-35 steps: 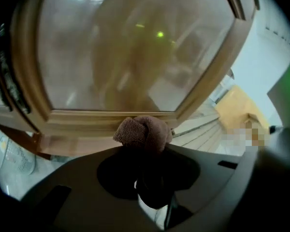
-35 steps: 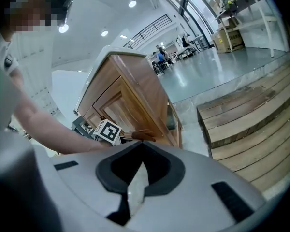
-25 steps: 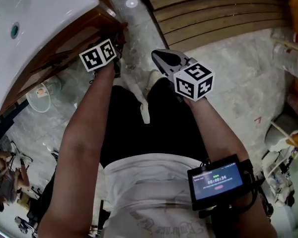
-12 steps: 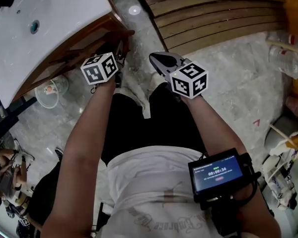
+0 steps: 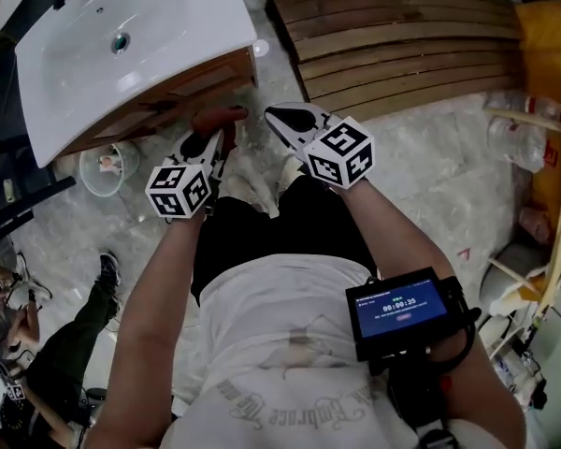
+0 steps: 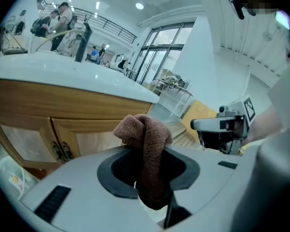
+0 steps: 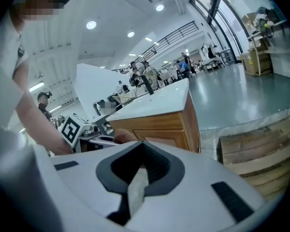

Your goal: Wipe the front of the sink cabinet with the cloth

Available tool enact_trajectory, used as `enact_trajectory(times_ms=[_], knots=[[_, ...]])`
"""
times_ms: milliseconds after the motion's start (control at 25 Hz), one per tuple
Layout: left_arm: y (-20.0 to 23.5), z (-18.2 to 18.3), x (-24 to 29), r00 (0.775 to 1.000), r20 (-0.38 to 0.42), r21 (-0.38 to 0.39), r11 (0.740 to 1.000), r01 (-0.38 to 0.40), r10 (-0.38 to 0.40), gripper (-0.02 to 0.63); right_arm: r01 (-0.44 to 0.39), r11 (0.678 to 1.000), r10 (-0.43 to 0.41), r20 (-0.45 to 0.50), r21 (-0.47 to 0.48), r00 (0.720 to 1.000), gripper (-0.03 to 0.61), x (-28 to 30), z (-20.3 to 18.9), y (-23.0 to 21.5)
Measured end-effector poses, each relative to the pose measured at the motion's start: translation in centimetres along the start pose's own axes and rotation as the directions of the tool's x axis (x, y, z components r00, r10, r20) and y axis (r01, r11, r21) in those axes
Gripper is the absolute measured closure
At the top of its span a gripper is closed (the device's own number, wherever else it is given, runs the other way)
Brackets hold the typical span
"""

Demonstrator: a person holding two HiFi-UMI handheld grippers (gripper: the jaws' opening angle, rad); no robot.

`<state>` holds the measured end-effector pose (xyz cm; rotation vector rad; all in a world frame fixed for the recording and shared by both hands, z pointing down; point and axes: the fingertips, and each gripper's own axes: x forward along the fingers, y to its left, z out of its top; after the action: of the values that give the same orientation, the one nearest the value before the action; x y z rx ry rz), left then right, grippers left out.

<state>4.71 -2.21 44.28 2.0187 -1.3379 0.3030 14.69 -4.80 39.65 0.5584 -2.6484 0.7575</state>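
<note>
A wooden sink cabinet (image 5: pixel 182 92) with a white basin top (image 5: pixel 131 45) stands at the upper left of the head view. Its doors (image 6: pixel 82 139) fill the left of the left gripper view. My left gripper (image 5: pixel 210 143) is shut on a brown cloth (image 6: pixel 147 149); the cloth (image 5: pixel 218 117) pokes out of the jaws just short of the cabinet front, apart from it. My right gripper (image 5: pixel 290 120) hangs beside it to the right, jaws shut, nothing between them. In the right gripper view the cabinet (image 7: pixel 171 124) lies ahead and the left gripper (image 7: pixel 82 129) is at the left.
A wooden slatted pallet (image 5: pixel 402 36) lies on the marble floor to the right of the cabinet. A round clear container (image 5: pixel 105 166) sits on the floor under the cabinet's left side. Clutter (image 5: pixel 533 138) lines the right edge. Other people stand at the lower left.
The view has pulled back and the cabinet now sits higher in the picture. My left gripper has lowered away from the cabinet front with the cloth. The right gripper stays beside it.
</note>
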Motion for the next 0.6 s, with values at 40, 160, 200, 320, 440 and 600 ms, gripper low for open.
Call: enact_trajectory(times_ms=[40, 160, 200, 320, 440, 600], knots=[[0.2, 0.6, -1.6, 1.0, 0.01, 0.01, 1.0, -0.008, 0.008, 0.508, -0.009, 1.0, 0.009, -0.003, -0.024, 1.0, 0.565, -0.1, 0.8, 1.0], [1.1, 2.6, -6.5, 0.998, 0.057, 0.014, 0.999, -0.036, 0.035, 0.508, -0.035, 0.996, 0.034, -0.01, -0.088, 0.999, 0.565, -0.6, 2.8, 3.8], [1.2, 3.4, -8.0, 0.996, 0.077, 0.016, 0.999, -0.047, 0.045, 0.508, -0.044, 0.994, 0.043, -0.01, -0.104, 0.999, 0.565, -0.9, 3.5, 4.7], [1.3, 5.3, -12.0, 0.991, 0.122, 0.043, 0.997, -0.069, 0.064, 0.508, -0.066, 0.987, 0.066, -0.002, -0.147, 0.998, 0.565, -1.8, 5.5, 7.3], [1.2, 6.7, -14.9, 0.986, 0.157, 0.06, 0.995, -0.074, 0.064, 0.508, -0.076, 0.98, 0.078, 0.003, -0.184, 0.997, 0.565, -2.4, 7.0, 9.5], [0.2, 8.7, -18.5, 0.975, 0.216, 0.077, 0.995, -0.067, 0.049, 0.508, -0.064, 0.977, 0.07, 0.024, -0.202, 0.997, 0.565, -2.6, 8.8, 11.9]])
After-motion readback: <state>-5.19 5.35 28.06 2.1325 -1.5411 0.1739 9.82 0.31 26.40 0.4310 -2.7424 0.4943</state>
